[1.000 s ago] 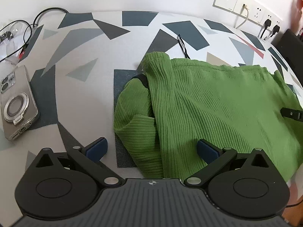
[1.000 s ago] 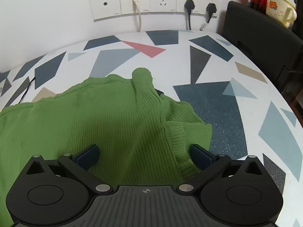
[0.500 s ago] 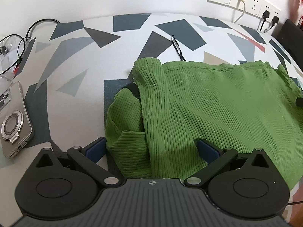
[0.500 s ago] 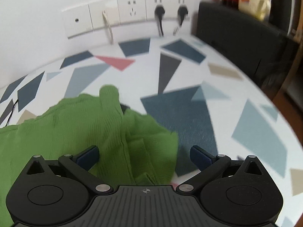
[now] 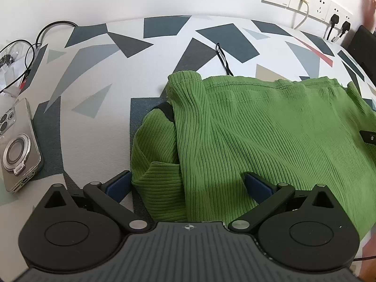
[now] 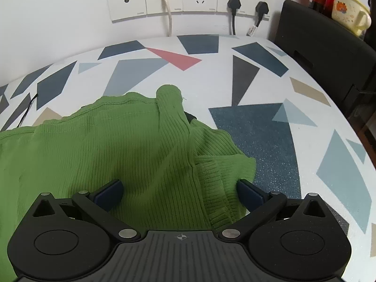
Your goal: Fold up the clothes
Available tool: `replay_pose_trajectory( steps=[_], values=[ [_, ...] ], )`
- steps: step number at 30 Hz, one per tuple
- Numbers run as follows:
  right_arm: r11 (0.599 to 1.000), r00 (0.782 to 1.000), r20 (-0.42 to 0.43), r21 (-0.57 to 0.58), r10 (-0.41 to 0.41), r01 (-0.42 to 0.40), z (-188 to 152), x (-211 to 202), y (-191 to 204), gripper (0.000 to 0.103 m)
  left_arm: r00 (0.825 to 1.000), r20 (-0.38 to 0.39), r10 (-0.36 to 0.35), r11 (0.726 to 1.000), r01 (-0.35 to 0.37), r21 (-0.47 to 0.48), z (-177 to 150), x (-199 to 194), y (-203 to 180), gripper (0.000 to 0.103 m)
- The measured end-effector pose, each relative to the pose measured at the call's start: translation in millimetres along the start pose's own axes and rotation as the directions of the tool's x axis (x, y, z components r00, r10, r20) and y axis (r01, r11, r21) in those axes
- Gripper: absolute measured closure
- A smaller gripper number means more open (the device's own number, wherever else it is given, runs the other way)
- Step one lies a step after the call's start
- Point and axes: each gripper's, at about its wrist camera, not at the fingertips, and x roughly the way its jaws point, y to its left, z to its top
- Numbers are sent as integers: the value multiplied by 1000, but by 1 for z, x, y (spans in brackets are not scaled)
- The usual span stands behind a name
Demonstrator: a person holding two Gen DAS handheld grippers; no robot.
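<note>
A green ribbed knit garment [image 5: 258,129] lies partly folded on the patterned table, sleeves turned in over the body. My left gripper [image 5: 188,184] is open, its blue pads either side of the garment's near left corner with the folded cuff between them. My right gripper [image 6: 179,191] is open over the garment's [image 6: 141,145] near right corner, where a folded sleeve edge lies between the pads. A black part of the right gripper shows at the right edge of the left wrist view [image 5: 369,137].
A phone [image 5: 16,143] in a clear case lies at the table's left edge, with cables [image 5: 28,54] behind it. A thin black cord [image 5: 223,58] lies beyond the garment. Wall sockets [image 6: 188,0] with plugs stand behind; a black chair [image 6: 329,54] is at the right.
The left gripper has moved closer over the garment's left corner. The right gripper swung away to the right and came back over the right corner. Both stayed open.
</note>
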Motion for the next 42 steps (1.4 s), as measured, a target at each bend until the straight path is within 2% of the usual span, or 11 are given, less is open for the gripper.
replay_pose_trajectory(
  steps=[4, 10, 17, 24, 33, 34, 35, 36, 37, 39, 42],
  values=[
    [1000, 1000, 3, 1, 4, -4, 0, 0, -2, 1, 1000, 9, 6, 1000, -6, -11, -1, 0, 0, 0],
    [1000, 999, 43, -15, -21, 21, 4, -12, -4, 8, 993, -119, -6, 1000, 3, -24, -4, -8, -1, 0],
    [997, 998, 1, 44, 58, -58, -1, -2, -32, 1, 997, -62, 36, 997, -40, -62, -16, -11, 0, 0],
    [983, 991, 1, -123, 134, -133, -8, 0, 17, 1, 1000, -30, -1, 1000, 0, -21, -3, -4, -18, 1],
    [992, 994, 1, -56, 109, -109, 0, 2, -2, 4, 999, 15, -46, 998, 45, 36, 0, -4, -28, 13],
    [992, 994, 4, -63, 106, -106, -1, 2, 1, 5, 998, 26, -62, 997, 61, 41, -1, -6, -28, 31],
    [992, 994, 3, -71, 106, -106, -1, 1, 5, 7, 995, 34, -95, 994, 93, 48, -1, -10, -28, 64],
    [990, 993, 2, -80, 114, -114, -1, 0, 9, 20, 991, 37, -126, 991, 125, 47, 0, -12, -29, 75],
    [986, 990, -2, -88, 141, -141, 0, -2, 14, 46, 989, 33, -142, 989, 140, 36, 1, -14, -29, 80],
    [975, 981, -11, -105, 194, -194, 3, -6, 25, 77, 989, 43, -139, 990, 138, 22, 0, -16, -30, 83],
    [954, 962, -18, -124, 274, -274, 7, -14, 39, 80, 989, 95, -114, 993, 117, -25, -10, -43, -29, 84]
  ],
)
